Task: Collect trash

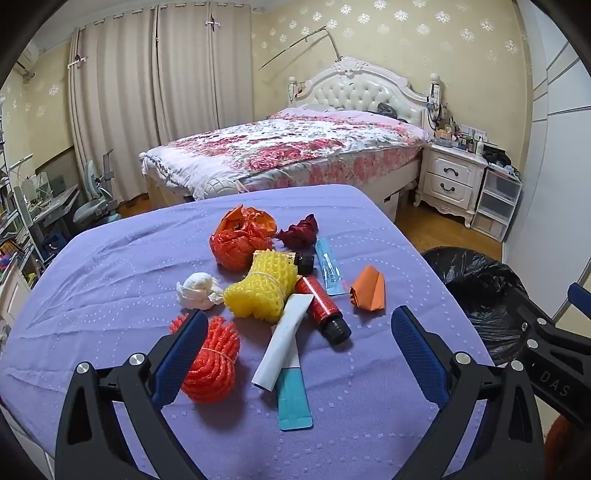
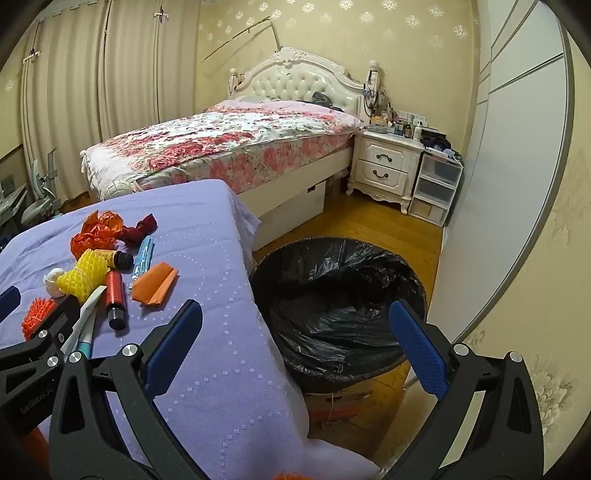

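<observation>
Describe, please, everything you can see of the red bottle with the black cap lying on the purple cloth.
The red bottle is a small cylinder with a glossy, finely striped red body and a ribbed black screw cap, apparently closed. It lies on its side on the purple tablecloth, cap pointing toward the camera. Its far end sits against the yellow foam net, and the white tube lies alongside, touching or nearly touching it. Neither claw touches it.

A home bedroom: a bed (image 1: 284, 151) with a floral quilt and a tufted white headboard (image 1: 360, 90) fills the upper middle, a cluttered white nightstand (image 1: 448, 177) stands to its right, long closed curtains (image 1: 147, 92) hang at upper left, and patterned wallpaper (image 1: 406, 33) covers the walls.
</observation>
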Available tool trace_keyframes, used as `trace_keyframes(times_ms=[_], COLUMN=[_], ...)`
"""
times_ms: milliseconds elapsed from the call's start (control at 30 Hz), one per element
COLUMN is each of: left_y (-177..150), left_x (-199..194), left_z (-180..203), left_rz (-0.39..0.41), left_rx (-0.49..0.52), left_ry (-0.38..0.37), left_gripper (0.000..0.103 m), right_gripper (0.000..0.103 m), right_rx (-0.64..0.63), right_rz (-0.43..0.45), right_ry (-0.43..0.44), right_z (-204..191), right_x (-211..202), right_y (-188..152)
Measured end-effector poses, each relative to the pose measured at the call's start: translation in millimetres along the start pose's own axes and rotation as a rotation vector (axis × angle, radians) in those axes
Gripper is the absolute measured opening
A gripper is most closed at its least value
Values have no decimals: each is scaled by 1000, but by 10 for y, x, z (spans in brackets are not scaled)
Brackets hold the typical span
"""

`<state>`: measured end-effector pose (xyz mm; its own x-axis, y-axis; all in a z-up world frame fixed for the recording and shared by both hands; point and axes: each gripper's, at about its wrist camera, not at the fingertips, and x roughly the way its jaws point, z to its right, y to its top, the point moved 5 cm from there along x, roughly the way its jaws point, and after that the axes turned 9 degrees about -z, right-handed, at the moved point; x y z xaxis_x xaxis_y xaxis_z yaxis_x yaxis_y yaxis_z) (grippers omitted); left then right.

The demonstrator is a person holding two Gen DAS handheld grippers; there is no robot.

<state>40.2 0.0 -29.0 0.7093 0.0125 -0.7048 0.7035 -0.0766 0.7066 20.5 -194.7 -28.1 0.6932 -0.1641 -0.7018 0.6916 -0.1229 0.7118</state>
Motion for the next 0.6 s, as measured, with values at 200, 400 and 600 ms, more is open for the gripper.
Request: trace_keyframes(times_ms=[200,400,600], left_y=[-4,-2,-5], left_x=[5,1,3], left_z=[2,2,4], left_rz=[-6,-4,-7], left_rx=[-3,-5,-4], left_ry=[-6,-9,-9], left_gripper=[97,97,97], right_gripper=[99,99,99], right_rx=[5,-5,-2], right_rz=[4,-5,-9], right_ry=[-7,-12,-8], right_z=[67,43,100], right_x=[-22,-19,-12], right_y=[6,-36,-30])
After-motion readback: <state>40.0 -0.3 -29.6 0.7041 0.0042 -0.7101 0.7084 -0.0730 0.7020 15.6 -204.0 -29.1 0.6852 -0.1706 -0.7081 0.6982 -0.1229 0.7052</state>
